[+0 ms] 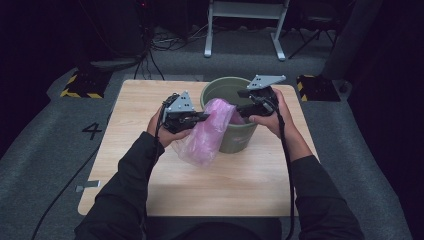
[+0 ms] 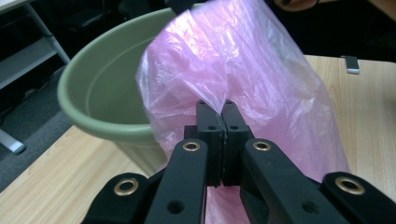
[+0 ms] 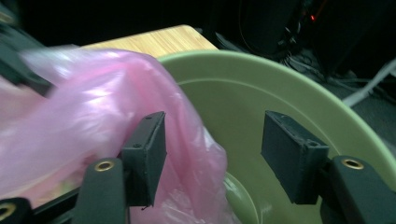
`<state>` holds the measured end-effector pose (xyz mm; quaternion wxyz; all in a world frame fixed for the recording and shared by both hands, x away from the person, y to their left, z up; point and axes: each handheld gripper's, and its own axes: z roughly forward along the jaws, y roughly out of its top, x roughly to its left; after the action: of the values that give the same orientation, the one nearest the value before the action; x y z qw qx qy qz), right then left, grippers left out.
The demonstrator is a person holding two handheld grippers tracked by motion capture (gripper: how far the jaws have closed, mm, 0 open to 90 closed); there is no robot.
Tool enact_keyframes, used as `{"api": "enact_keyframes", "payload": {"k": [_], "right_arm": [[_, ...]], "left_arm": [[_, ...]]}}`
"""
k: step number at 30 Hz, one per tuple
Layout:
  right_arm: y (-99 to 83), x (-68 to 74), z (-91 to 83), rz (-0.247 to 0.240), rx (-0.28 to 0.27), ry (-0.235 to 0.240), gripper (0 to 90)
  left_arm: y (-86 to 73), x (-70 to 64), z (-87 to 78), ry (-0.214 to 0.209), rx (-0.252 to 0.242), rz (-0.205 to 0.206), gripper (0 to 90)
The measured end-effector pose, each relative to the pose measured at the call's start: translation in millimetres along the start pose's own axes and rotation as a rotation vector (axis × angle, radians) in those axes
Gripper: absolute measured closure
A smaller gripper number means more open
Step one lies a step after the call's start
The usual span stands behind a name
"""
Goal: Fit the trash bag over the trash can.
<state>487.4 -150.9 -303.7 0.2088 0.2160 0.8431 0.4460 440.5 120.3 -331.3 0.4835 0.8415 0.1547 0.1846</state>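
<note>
A person sits at a light wooden table [image 1: 150,175], dark sleeves coming in from the near edge, with a black two-jaw gripper in each hand. On the far half of the table stands a round green plastic bin [image 1: 239,135], its mouth open upward. A thin, translucent pink plastic bag [image 1: 207,132] drapes over the bin's near-left rim, part of it tucked inside the bin and the rest hanging down the outside wall toward the tabletop.

The left gripper [image 1: 202,117] sits just left of the bin, level with the rim. In the left gripper view its jaws are pressed together on a fold of the pink plastic bag [image 2: 243,79], the film bunched and puckered where the fingertips [image 2: 208,114] pinch it, with the green plastic bin [image 2: 100,105] behind and to the left.

The right gripper [image 1: 244,101] is held over the bin's mouth, on its right side. In the right gripper view its jaws stand wide apart above the bin's interior [image 3: 289,88], gripping nothing. The left pad [image 3: 150,149] lies against the bulging pink plastic bag [image 3: 84,135]; the right pad [image 3: 292,154] hangs free over the bin's green inside.
</note>
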Motion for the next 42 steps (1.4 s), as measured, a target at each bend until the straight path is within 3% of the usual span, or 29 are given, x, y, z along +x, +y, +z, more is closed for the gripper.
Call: {"api": "enact_keyframes", "payload": {"k": [3,6,8,12,13,15,17,18,20,23,26,30,32,33,35,36,37,38,39,42], "right_arm": [[1.5,5.4,-10.5,-0.047,-0.028,0.021,37.1],[0.9,7.5,-15.4,-0.06,-0.034,0.042,36.5],[-1.6,8.9,-20.1,-0.077,-0.015,0.043,36.2],[-5.9,5.1,-26.9,-0.05,-0.039,0.028,37.2],[-4.5,4.3,-31.0,-0.033,-0.078,0.022,39.4],[-2.5,5.7,-33.2,-0.039,-0.103,0.015,42.4],[3.7,8.5,-36.9,-0.05,-0.15,-0.023,45.8],[10.7,11.5,-38.3,-0.031,-0.197,0.033,47.2],[13.3,14.0,-37.4,-0.04,-0.199,0.048,47.1],[20.7,26.3,-25.1,-0.084,-0.147,0.087,48.1],[19.9,29.9,-9.0,-0.1,-0.06,0.092,58.1],[9.4,22.0,8.2,-0.05,0.026,0.125,74.4],[7.8,21.0,9.4,-0.046,0.034,0.123,77.7],[4.3,18.2,10.3,-0.037,0.042,0.119,83.6],[3.0,16.5,10.2,-0.027,0.042,0.117,85.1],[0.5,11.9,9.8,-0.005,0.052,0.097,86.4],[0.5,11.9,9.8,-0.005,0.052,0.097,86.4],[-0.5,9.8,9.6,0.0,0.054,0.091,86.5],[-4.1,2.2,8.6,0.031,0.06,0.068,86.7],[-7.3,-4.5,7.9,0.058,0.061,0.055,86.7]], "left_arm": [[0.1,0.2,4.4,0.002,0.005,-0.002,89.2],[-0.9,1.5,2.7,0.006,0.002,-0.007,89.3],[-3.1,3.4,-0.7,0.012,-0.002,-0.015,89.3],[-6.9,5.6,-6.8,0.023,0.0,-0.026,89.3],[-7.9,5.4,-9.0,0.027,0.008,-0.025,89.3],[-8.0,5.5,-9.6,0.028,0.013,-0.024,89.3],[-8.0,5.6,-9.8,0.034,0.019,-0.022,89.3],[-8.2,6.0,-9.4,0.035,0.015,-0.027,89.3],[-8.3,6.6,-8.4,0.037,0.019,-0.029,89.3],[-7.2,7.1,-5.6,0.036,0.026,-0.029,89.3],[-4.7,6.3,-4.1,0.036,0.022,-0.025,89.2],[-1.9,6.2,-0.8,0.031,0.026,-0.018,88.1],[-1.4,6.1,0.3,0.029,0.02,-0.022,86.9],[-0.4,6.4,1.6,0.026,0.013,-0.026,82.6],[0.4,6.1,2.9,0.026,0.006,-0.029,79.4],[1.3,5.8,3.8,0.034,0.002,-0.036,64.3],[1.8,5.8,4.1,0.034,0.0,-0.038,64.3],[2.4,5.1,4.4,0.035,-0.008,-0.049,58.9],[2.8,3.9,3.6,0.041,-0.016,-0.062,46.9],[2.7,2.9,1.3,0.037,-0.022,-0.075,39.5]]}}
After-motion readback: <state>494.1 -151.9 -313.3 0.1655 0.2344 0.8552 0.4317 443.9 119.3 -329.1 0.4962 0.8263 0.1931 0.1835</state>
